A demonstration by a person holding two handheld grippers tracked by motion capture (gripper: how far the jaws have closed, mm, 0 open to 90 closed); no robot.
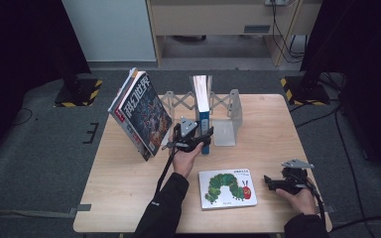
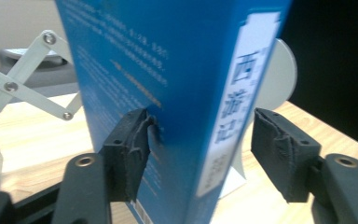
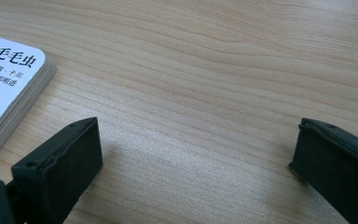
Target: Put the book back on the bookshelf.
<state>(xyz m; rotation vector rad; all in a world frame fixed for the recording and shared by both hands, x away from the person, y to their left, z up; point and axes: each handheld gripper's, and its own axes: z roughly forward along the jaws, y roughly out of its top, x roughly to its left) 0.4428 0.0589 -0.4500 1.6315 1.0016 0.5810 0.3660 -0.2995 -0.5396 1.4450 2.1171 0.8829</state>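
A blue book [image 1: 202, 111] stands upright on the table inside a metal accordion book rack [image 1: 233, 116]. My left gripper [image 1: 204, 137] is open around its lower spine. In the left gripper view the blue book [image 2: 168, 70] sits between the jaws of the left gripper [image 2: 200, 135]: the left pad [image 2: 133, 149] touches the cover, while the right pad [image 2: 282, 154] stands a little off the spine. My right gripper [image 1: 269, 182] rests low at the table's right front, and in its own view the right gripper [image 3: 196, 144] is open wide over bare wood.
A large dark-covered book [image 1: 141, 116] leans tilted at the rack's left end. A white caterpillar picture book [image 1: 226, 188] lies flat near the front, and its corner [image 3: 9, 79] is just left of the right jaws. The wooden table [image 1: 124, 173] has room at front left.
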